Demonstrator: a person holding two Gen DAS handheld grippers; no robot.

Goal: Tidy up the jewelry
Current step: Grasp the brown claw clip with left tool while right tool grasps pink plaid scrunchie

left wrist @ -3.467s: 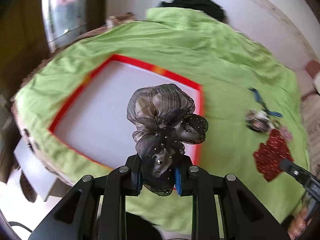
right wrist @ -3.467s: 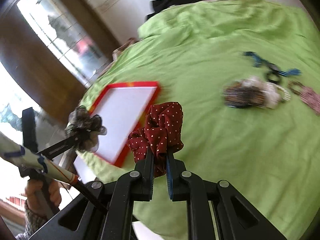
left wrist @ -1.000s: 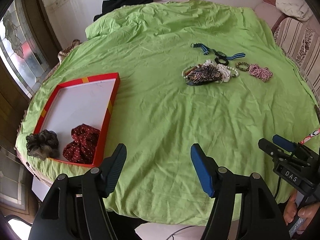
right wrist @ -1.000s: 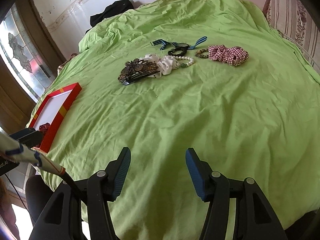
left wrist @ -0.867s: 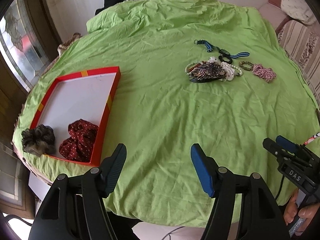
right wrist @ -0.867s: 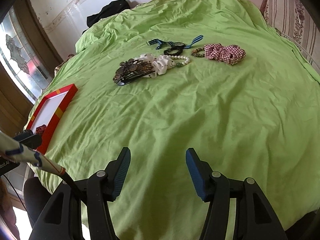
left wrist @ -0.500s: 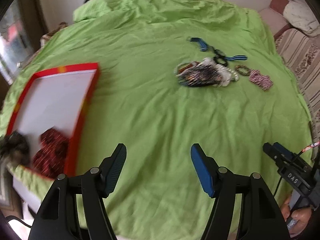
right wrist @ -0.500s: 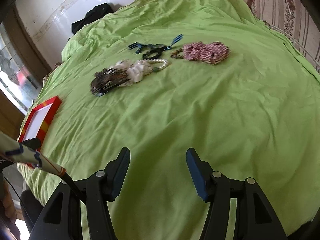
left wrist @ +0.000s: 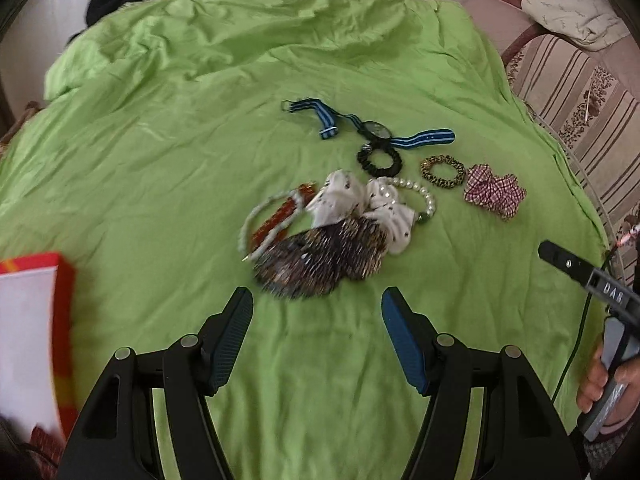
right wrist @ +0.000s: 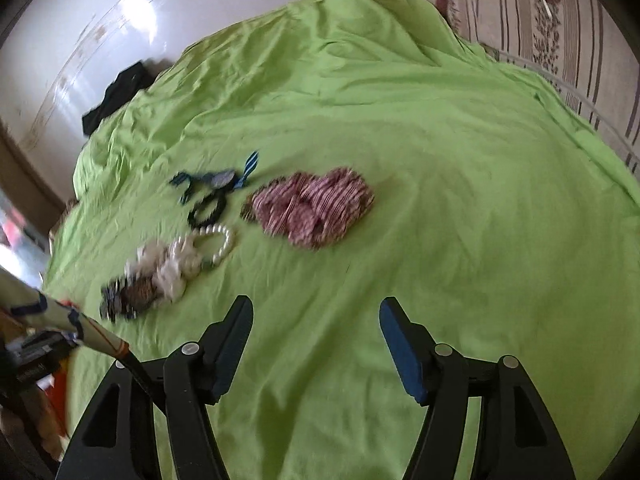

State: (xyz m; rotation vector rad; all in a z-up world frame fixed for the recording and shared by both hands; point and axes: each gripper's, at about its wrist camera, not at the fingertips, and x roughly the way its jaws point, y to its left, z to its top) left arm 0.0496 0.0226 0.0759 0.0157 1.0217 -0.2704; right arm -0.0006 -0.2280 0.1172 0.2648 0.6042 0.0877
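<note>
Fetch step: left claw [left wrist: 316,308] and right claw [right wrist: 316,316] spread, empty; next, pinch dark scrunchie [left wrist: 320,258] at 12 o'clock.

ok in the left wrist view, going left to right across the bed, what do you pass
red tray → white bead bracelet → white dotted scrunchie → leopard hair tie → red plaid scrunchie → right gripper

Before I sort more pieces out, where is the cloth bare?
Bare green cloth lies left of the dark beaded scrunchie, toward the red tray, and beyond the striped watch. It's crowded around the pearl bracelet.
</note>
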